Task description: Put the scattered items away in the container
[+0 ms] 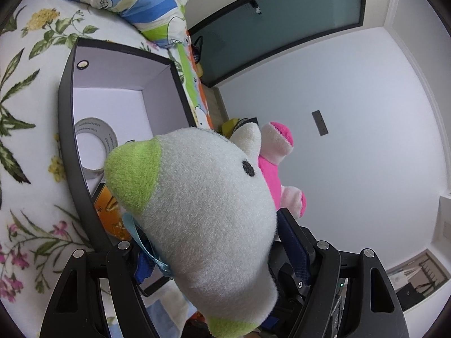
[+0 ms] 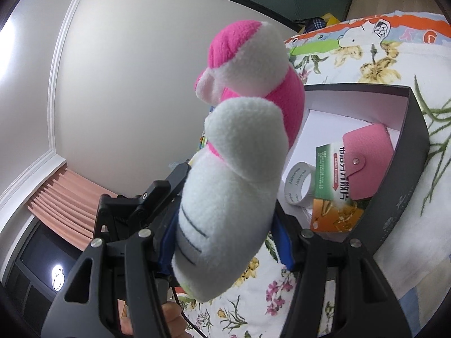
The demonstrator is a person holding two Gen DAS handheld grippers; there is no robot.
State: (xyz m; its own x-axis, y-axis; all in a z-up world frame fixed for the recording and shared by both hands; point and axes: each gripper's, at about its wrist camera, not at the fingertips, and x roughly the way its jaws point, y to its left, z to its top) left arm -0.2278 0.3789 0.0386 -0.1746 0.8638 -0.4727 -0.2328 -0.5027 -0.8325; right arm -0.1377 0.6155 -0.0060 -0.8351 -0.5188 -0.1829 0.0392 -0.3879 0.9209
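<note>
A white plush toy with green ears [image 1: 203, 211] is gripped by the left gripper [image 1: 217, 256]. A pink-and-white plush toy [image 2: 239, 152] is clamped by the right gripper [image 2: 225, 242]. The dark rectangular cardboard box [image 2: 406, 169] is seen at three o'clock.

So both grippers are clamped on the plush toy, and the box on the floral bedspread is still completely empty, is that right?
Not quite. Both the left gripper and right gripper do clamp the plush toy, but the box is not empty. The right wrist view shows a tape roll, a pink wallet, a green packet and an orange card inside.

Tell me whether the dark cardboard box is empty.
Not empty. The dark cardboard box holds a white tape roll, a pink snap wallet and a green packet.
</note>
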